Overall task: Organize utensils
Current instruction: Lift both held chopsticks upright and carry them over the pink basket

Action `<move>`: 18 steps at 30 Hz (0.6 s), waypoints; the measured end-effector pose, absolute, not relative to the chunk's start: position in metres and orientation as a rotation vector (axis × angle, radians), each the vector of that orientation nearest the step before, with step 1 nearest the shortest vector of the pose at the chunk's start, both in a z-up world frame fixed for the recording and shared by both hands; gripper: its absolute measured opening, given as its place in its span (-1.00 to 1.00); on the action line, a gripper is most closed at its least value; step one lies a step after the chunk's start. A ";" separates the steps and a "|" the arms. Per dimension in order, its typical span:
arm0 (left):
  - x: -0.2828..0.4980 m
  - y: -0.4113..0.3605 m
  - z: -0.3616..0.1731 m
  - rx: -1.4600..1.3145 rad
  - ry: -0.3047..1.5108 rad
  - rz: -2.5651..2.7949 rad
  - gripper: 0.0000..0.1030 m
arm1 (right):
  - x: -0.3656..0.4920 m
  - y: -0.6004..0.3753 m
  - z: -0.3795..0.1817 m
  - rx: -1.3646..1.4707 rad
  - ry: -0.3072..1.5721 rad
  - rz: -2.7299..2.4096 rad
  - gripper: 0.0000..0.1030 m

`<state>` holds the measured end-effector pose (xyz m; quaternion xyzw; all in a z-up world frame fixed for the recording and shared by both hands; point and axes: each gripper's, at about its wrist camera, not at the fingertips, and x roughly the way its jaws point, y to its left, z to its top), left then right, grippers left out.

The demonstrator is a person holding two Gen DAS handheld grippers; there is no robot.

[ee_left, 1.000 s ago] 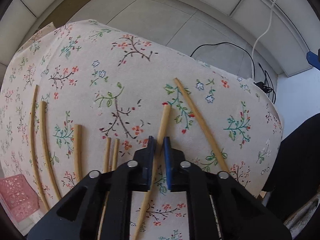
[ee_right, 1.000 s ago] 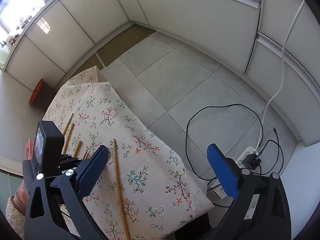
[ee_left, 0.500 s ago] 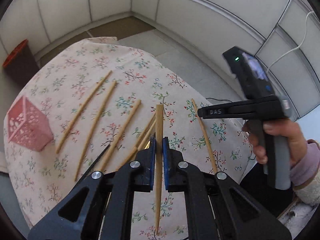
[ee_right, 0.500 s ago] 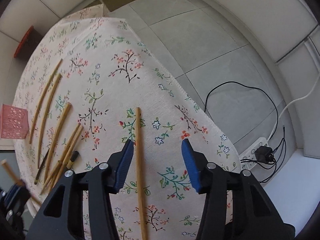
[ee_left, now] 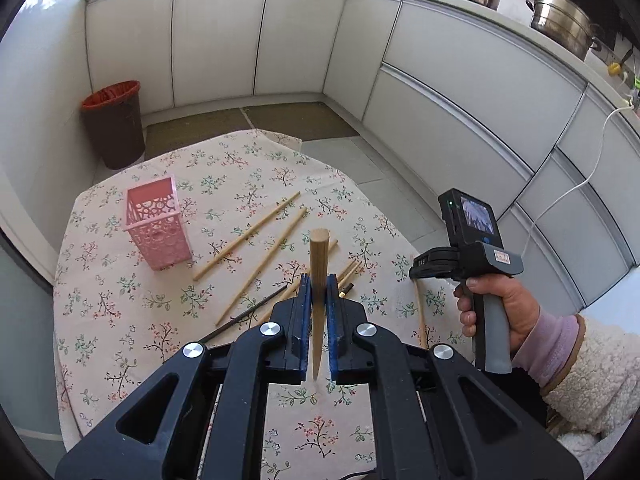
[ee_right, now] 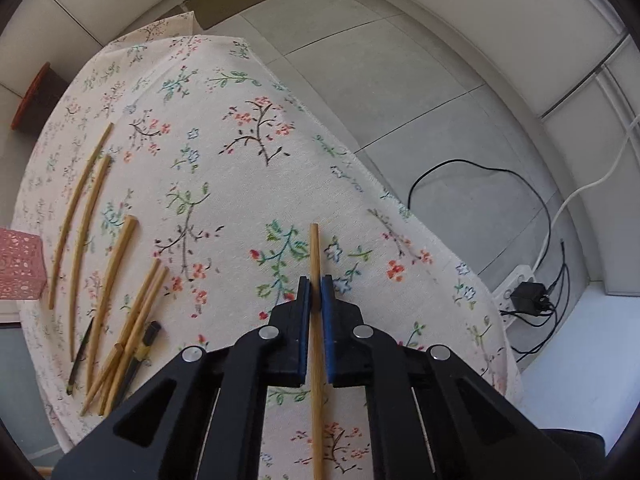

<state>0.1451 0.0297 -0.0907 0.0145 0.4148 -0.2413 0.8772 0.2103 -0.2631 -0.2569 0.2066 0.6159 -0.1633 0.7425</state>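
My left gripper [ee_left: 319, 292] is shut on a wooden chopstick [ee_left: 319, 248], held in the air above the floral tablecloth [ee_left: 120, 312]. A pink perforated holder [ee_left: 156, 224] stands upright at the table's left. Several chopsticks [ee_left: 248, 236] lie loose between the holder and my gripper. My right gripper [ee_right: 316, 292] points down at the table's right side, its jaws closing tight on a single chopstick [ee_right: 315, 252] that lies on the cloth, pads pressing both its sides. In the left wrist view a hand [ee_left: 496, 304] holds that right gripper's handle.
More chopsticks [ee_right: 80, 208], one of them dark [ee_right: 80, 360], lie left of the right gripper. The table edge [ee_right: 384, 196] drops to the tiled floor with a power strip [ee_right: 516, 284] and cables. A brown bin [ee_left: 114, 124] stands by white cabinets [ee_left: 440, 100].
The left gripper rose and tipped up with its chopstick, bringing the pink holder into view. The right gripper came down over the lone chopstick and its jaws went from wide open to shut on it.
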 end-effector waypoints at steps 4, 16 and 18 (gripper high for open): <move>0.135 0.045 -0.065 -0.005 0.806 -0.473 -0.87 | 0.197 -0.237 -0.214 0.415 1.245 -0.241 -0.88; 0.141 0.096 0.006 -0.114 0.659 -0.315 -0.87 | 0.186 -0.158 -0.026 0.377 0.925 0.096 -0.88; 0.150 0.103 0.016 -0.127 0.643 -0.285 -0.87 | 0.193 -0.152 -0.001 0.374 0.886 0.143 -0.88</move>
